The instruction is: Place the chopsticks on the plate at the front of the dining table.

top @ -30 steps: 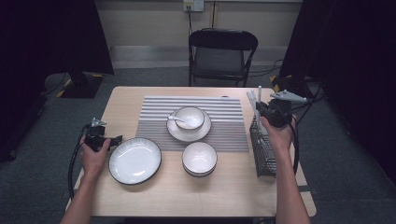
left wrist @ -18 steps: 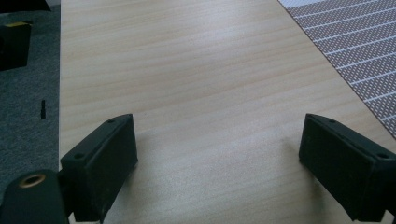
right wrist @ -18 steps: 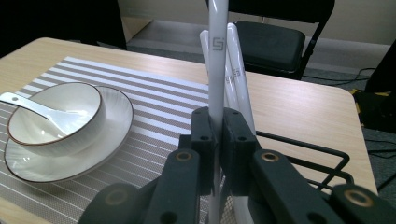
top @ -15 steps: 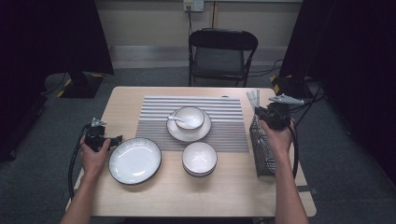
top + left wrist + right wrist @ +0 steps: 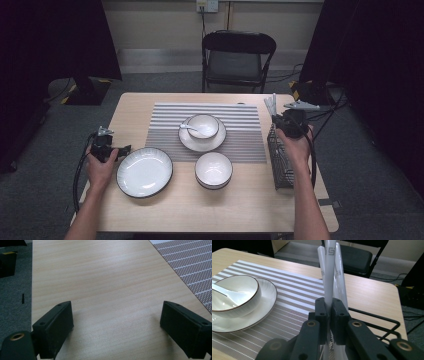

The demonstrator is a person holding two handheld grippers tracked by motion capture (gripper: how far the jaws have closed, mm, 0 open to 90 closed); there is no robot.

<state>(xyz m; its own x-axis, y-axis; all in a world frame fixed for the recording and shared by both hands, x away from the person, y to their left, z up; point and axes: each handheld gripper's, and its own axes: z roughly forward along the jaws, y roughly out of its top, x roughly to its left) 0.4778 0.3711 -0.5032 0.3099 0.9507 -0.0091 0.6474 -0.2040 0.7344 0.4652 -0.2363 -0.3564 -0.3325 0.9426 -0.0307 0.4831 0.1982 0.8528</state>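
Observation:
My right gripper point(image 5: 279, 121) is over the far end of a black wire basket point(image 5: 281, 162) at the table's right edge. It is shut on a white chopstick point(image 5: 328, 270) that stands upright between its pads, with more white sticks point(image 5: 340, 272) right behind it. These sticks point(image 5: 270, 103) poke up out of the basket. My left gripper point(image 5: 125, 149) rests low at the table's left side, just left of a white dinner plate point(image 5: 144, 171). Its jaws stand wide open point(image 5: 116, 320) over bare wood.
A striped placemat point(image 5: 240, 142) lies mid-table under a saucer point(image 5: 220, 141) that holds a bowl point(image 5: 202, 125) with a white spoon point(image 5: 222, 291). A second bowl point(image 5: 213, 169) sits nearer me. A black folding chair point(image 5: 235, 60) stands behind the table.
My right gripper has edged slightly left and toward me with the chopstick still gripped. The left gripper has kept still.

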